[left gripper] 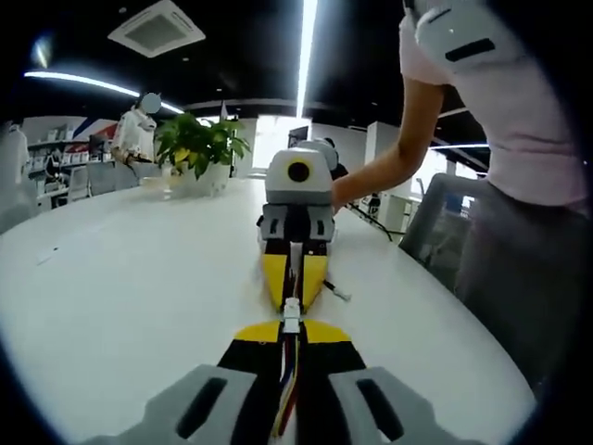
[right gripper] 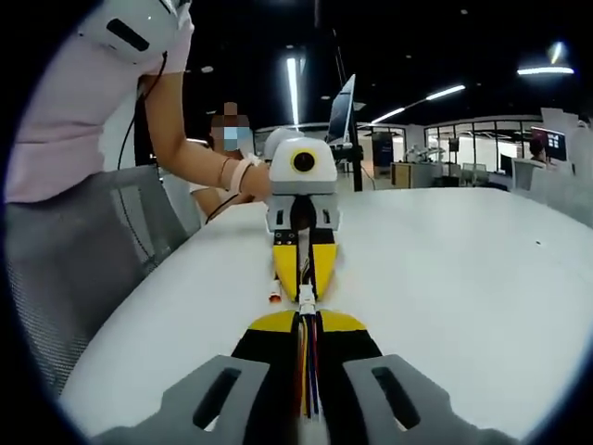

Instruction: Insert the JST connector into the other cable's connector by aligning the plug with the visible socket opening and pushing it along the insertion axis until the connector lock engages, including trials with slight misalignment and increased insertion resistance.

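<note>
White table [left gripper: 139, 278], mated connectors [left gripper: 292, 315]

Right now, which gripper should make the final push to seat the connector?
Either could; I'd lean right. Its jaws are shut on the multicolour wire bundle, with its white connector sitting square at the left gripper's tips. The left gripper can simply brace its cable.

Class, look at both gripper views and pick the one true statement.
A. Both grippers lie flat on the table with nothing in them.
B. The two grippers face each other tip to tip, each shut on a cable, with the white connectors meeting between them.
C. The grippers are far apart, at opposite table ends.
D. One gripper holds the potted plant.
B: the left gripper and right gripper point tip to tip, jaws closed on wires, the white connectors touching between them.
</note>
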`<act>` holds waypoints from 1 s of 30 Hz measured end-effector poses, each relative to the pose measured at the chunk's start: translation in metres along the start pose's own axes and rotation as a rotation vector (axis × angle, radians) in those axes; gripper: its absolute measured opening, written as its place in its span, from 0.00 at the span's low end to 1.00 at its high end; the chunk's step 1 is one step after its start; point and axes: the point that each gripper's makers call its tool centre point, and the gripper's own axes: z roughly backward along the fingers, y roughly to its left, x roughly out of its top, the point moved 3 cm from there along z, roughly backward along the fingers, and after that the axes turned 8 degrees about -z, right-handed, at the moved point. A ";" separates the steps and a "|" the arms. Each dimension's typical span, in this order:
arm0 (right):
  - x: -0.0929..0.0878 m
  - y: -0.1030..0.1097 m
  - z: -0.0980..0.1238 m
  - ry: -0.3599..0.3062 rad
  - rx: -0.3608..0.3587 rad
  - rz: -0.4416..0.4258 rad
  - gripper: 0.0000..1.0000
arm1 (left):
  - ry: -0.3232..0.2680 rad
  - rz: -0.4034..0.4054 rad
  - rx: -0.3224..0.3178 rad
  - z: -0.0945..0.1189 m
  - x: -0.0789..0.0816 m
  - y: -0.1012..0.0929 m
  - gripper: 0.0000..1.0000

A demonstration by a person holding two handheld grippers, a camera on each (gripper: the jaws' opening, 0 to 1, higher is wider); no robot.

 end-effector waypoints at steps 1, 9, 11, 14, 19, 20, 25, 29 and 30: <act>0.000 0.000 0.000 0.002 -0.001 0.001 0.04 | -0.001 -0.003 0.000 0.000 0.000 0.000 0.01; -0.001 0.000 0.001 0.011 0.011 -0.019 0.04 | -0.009 -0.024 -0.002 -0.005 0.004 -0.001 0.00; -0.001 0.000 0.000 0.009 0.015 -0.023 0.04 | -0.017 -0.021 -0.004 -0.005 0.006 -0.002 0.01; 0.000 -0.001 -0.004 0.021 0.011 0.017 0.04 | -0.034 -0.017 -0.008 -0.008 0.011 -0.002 0.01; -0.002 -0.006 -0.007 0.009 0.010 -0.007 0.04 | -0.014 -0.024 -0.005 -0.009 0.007 0.002 0.01; -0.001 -0.005 -0.007 0.004 0.009 -0.006 0.04 | -0.017 -0.022 -0.003 -0.008 0.007 0.003 0.01; 0.002 -0.013 -0.008 0.004 0.000 0.010 0.04 | -0.017 -0.026 0.010 -0.012 0.011 0.009 0.01; 0.005 -0.023 -0.008 0.006 -0.017 0.022 0.04 | -0.015 -0.032 0.034 -0.015 0.012 0.017 0.01; 0.005 -0.025 -0.008 0.006 -0.021 0.024 0.04 | -0.016 -0.031 0.038 -0.015 0.012 0.019 0.02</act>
